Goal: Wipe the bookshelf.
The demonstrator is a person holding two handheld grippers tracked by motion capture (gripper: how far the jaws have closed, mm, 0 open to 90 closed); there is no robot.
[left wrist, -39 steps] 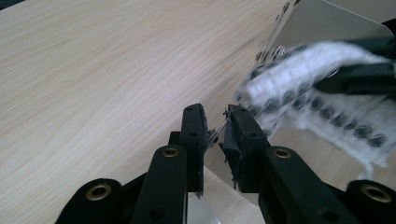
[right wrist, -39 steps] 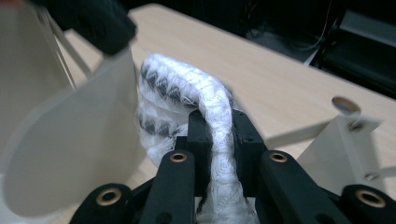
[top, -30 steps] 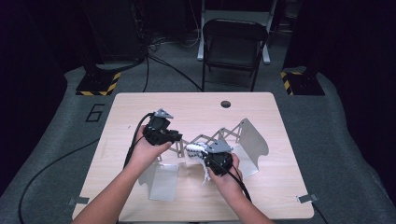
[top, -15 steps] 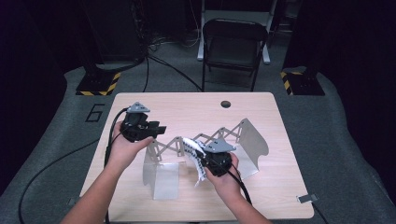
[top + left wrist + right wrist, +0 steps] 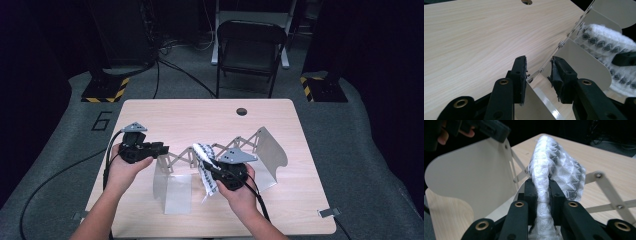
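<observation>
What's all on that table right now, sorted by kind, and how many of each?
Folding metal rack with end plates: 1
Patterned white cloth, held by the right gripper: 1
Handheld grippers, counting the left gripper at the rack's end: 2
Total: 4

One sign can be read: a large digit "6" (image 5: 102,121) marked in dark strokes on the grey floor (image 5: 60,145), at about ten o'clock from the wooden table (image 5: 200,120), just off its far left corner. Nothing on the table carries any legible lettering, label or brand.
</observation>
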